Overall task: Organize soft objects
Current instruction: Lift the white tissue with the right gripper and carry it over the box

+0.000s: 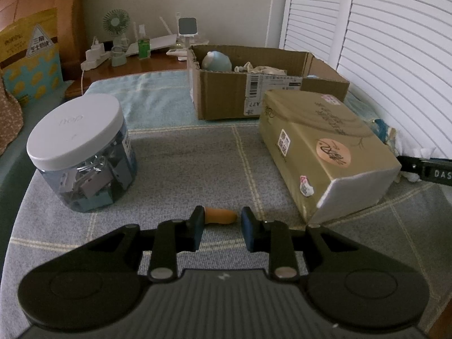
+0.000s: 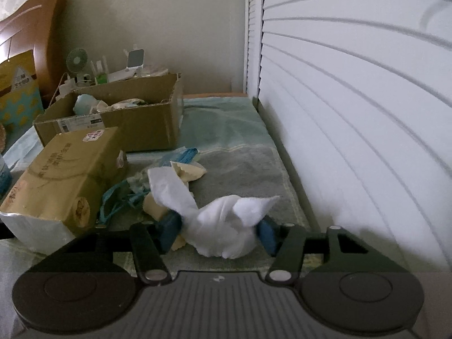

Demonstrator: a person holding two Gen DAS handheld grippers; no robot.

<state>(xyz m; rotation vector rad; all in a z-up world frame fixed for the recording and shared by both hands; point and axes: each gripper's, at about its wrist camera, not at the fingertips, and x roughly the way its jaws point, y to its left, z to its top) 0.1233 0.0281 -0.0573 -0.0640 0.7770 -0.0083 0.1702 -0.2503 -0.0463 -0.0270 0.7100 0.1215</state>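
White cloth (image 2: 223,231) sits bunched between the right gripper (image 2: 221,233) fingers, clamped at lower centre, cardboard box (image 2: 141,124) upper left; left gripper (image 1: 221,230) fingers nearly together, empty.

Pretty dim room: plain beige wall (image 1: 180,2) at the back, white louvered closet doors (image 2: 353,90) on the right, carved brown wooden headboard (image 2: 34,28) left.

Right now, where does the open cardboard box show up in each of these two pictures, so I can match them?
Left wrist view: the cardboard box sits upper centre, behind the gold pack.
Right wrist view: the cardboard box sits upper left, again behind the gold pack.
Shared landmark: the small green fan on the far shelf, left of the box in both.
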